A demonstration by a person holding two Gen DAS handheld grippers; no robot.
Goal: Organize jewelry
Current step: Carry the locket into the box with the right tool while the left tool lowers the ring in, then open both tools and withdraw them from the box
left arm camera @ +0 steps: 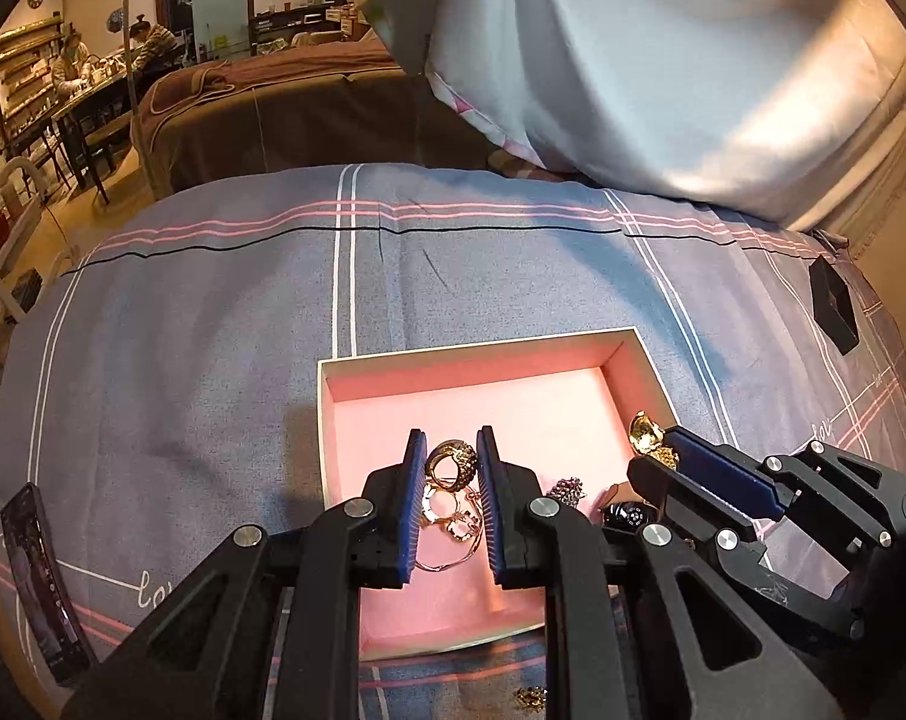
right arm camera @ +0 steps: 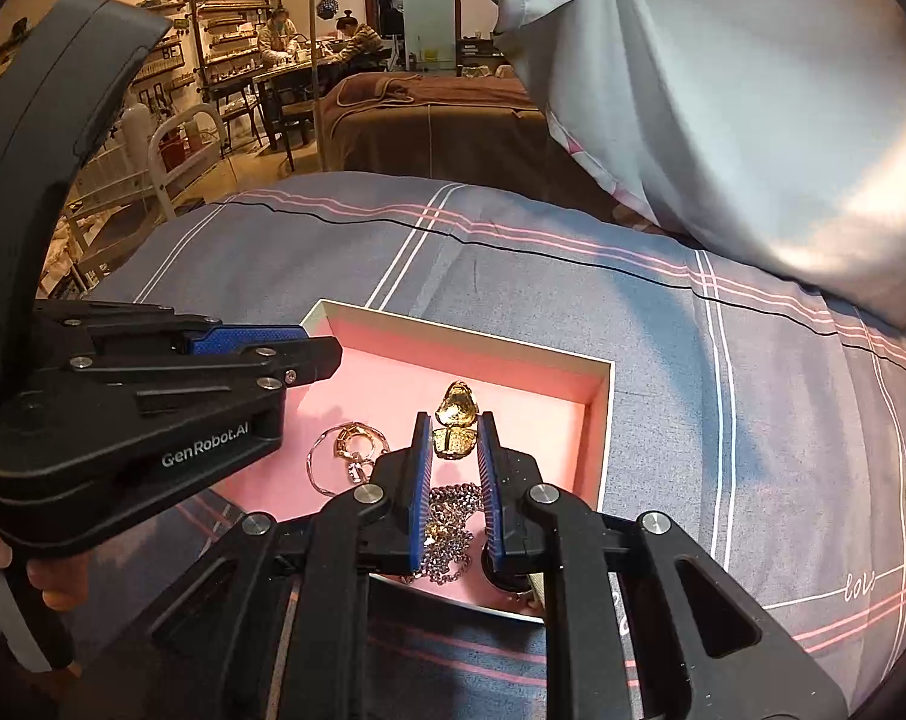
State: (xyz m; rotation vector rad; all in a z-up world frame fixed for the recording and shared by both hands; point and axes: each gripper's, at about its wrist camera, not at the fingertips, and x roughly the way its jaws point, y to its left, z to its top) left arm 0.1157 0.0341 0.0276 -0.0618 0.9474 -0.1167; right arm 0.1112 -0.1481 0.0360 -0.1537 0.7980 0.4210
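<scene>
A shallow box with a pink lining (left arm camera: 627, 363) (right arm camera: 603, 420) lies on the bed. My left gripper (left arm camera: 451, 453) hangs over the box and is shut on a gold ring piece (left arm camera: 451, 461), with gold chain (left arm camera: 453, 531) hanging below it. My right gripper (right arm camera: 453, 438) (left arm camera: 672, 450) is over the box's right side and is shut on a gold locket-like piece (right arm camera: 456, 414) (left arm camera: 648, 435). A silver chain (right arm camera: 447, 531) and a dark round piece (left arm camera: 630, 515) lie in the box. A gold ring with chain (right arm camera: 354, 444) lies in the box's left part in the right wrist view.
The bed has a grey-blue checked sheet (left arm camera: 213, 324). A white pillow (left arm camera: 693, 60) lies behind. A black hexagonal box (left arm camera: 834, 303) sits at right, a phone-like strip (left arm camera: 39, 576) at left. A small gold piece (left arm camera: 531, 697) lies on the sheet in front of the box.
</scene>
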